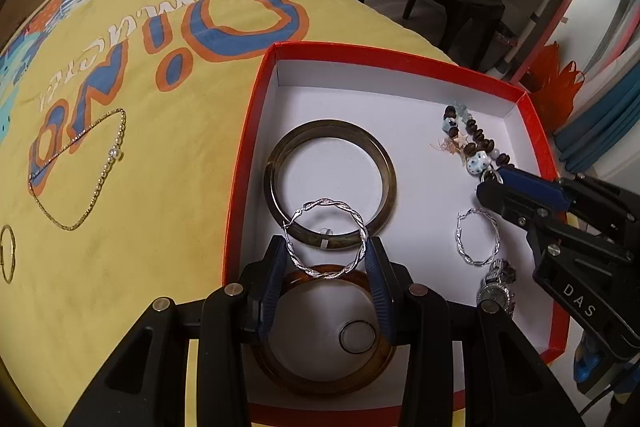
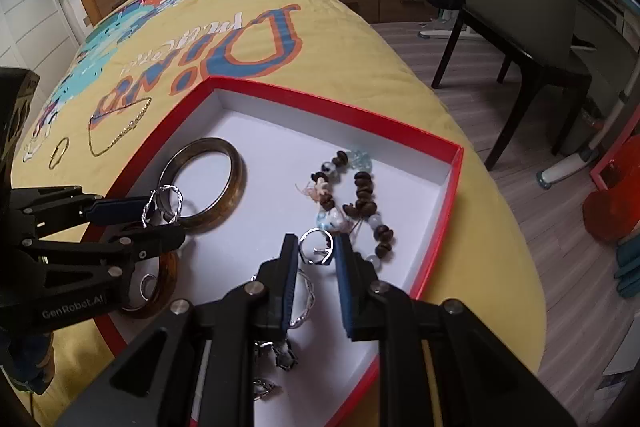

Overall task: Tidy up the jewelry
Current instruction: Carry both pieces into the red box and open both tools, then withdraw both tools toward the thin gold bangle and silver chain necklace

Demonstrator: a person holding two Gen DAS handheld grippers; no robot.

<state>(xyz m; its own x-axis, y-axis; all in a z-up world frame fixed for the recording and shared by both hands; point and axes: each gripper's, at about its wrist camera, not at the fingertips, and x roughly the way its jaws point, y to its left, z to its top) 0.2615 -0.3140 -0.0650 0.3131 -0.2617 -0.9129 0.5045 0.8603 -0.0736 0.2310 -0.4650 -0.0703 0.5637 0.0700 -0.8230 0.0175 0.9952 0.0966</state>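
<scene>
**Placing the Earring and Ring in the Box**

We hold a twisted silver hoop earring [image 1: 325, 239] clamped between the pads of the left gripper [image 1: 328, 263], over the dark green-brown bangle [image 1: 331, 183] inside the shallow red cardboard box with a white floor [image 1: 256, 131]. The right gripper [image 2: 317, 251] is closed on a small silver ring [image 2: 316, 246], just beside the brown-and-blue beaded bracelet [image 2: 356, 195]. We judge both pieces ready for release. We should lower each onto bare floor, clear of the bangles, then part the fingers slowly so nothing rolls. A matching silver hoop [image 1: 478, 237] already lies in the box; a gold chain necklace [image 1: 80, 167] waits on the yellow printed bedspread [image 1: 160, 187].
</scene>
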